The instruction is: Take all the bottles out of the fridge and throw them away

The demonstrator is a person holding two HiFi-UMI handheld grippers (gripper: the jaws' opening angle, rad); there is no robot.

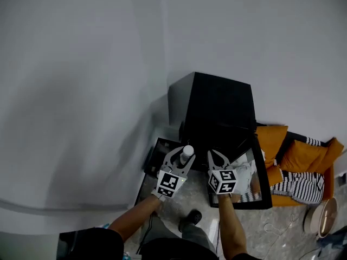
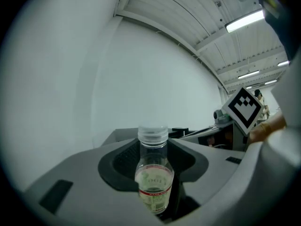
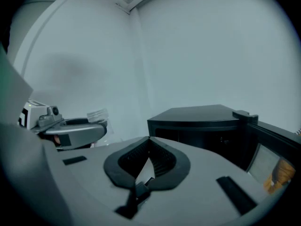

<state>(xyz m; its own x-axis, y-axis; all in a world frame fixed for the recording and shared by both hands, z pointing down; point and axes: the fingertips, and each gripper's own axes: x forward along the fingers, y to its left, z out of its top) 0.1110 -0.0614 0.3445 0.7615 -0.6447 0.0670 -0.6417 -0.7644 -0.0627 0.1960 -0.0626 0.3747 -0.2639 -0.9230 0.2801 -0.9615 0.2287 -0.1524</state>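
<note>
Held upright between the jaws of the left gripper (image 1: 185,156): a capped, clear bottle (image 2: 153,175), lifted clear of the floor. Just beside, right gripper (image 3: 148,139) with jaws pressed together, empty. Beyond, black fridge (image 1: 217,107), door (image 1: 259,173) open.

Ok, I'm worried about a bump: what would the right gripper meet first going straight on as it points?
Probably the fridge, its near corner showing just past the shut jaws of the right gripper; depth is unclear.
</note>
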